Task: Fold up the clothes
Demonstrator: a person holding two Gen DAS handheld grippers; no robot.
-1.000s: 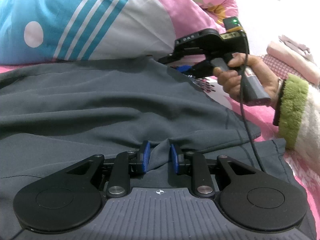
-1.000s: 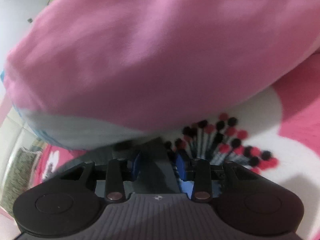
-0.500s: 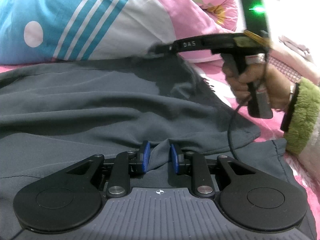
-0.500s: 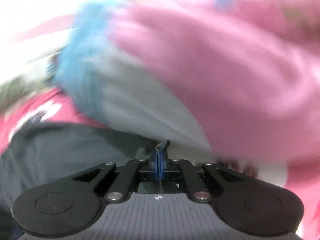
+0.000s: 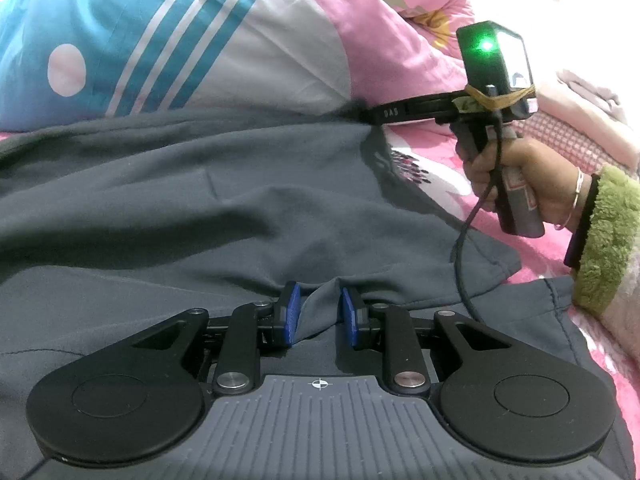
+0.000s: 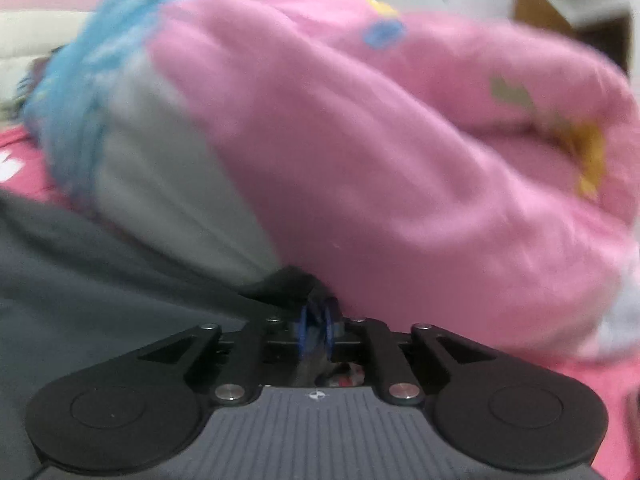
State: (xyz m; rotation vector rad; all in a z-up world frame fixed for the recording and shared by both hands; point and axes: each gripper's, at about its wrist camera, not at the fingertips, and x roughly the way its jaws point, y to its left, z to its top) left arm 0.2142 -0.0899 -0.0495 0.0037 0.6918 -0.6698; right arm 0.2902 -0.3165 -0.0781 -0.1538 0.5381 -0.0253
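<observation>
Nearest to where I stand, the left gripper sits low on the grey garment, its blue pads pinching a raised tuck of cloth at the near hem — clamped on fabric, not gaping. The garment is the landmark here: it lies spread flat over the pink bedsheet, its long axis running left to right across the bed, a soft matte grey with shallow wrinkles and one folded corner on its right side. At its far right corner the right gripper has a dark bunch of the same cloth between its pads; its jaws have just been opening a little after a tight squeeze, yet fabric is between them and seems to be gripped. A hand with a green fleecy cuff holds that tool just beyond the garment's right edge. So the left hand is nearer the near hem, the right nearer the far corner — I judge the coming fold must carry that far corner back over the grey body. Behind the garment's far edge rises the pink and blue quilt.
</observation>
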